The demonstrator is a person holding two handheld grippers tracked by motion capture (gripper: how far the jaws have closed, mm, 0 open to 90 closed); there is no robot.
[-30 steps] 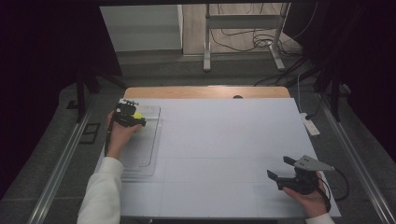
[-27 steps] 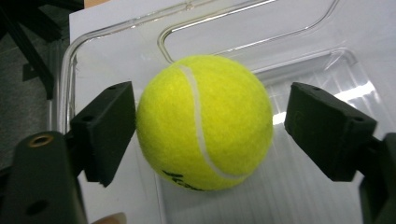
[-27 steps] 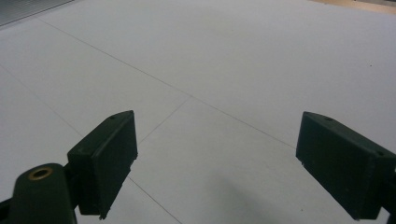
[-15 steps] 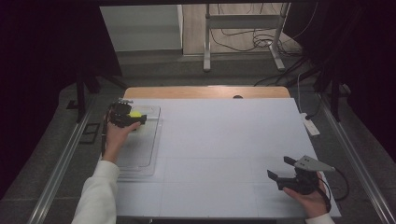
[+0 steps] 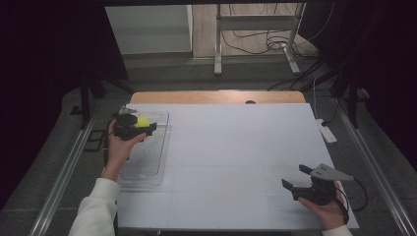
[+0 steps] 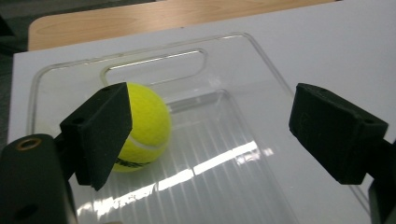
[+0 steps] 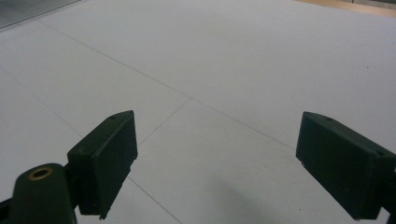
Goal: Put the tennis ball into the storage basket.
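Dark print on tennis ball (image 6: 142, 126), low near its seam, mostly hidden and illegible; no other text readable.

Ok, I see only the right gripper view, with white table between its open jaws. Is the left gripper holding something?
Observer: No. The left gripper is open; its jaws have just been opening, and the tennis ball lies free, partly behind one jaw.
Operator: Where does the ball lie?
Observer: In a clear tray, near its handle slot.
Operator: And where is this tray?
Observer: At the left side of the table, far from the right gripper.
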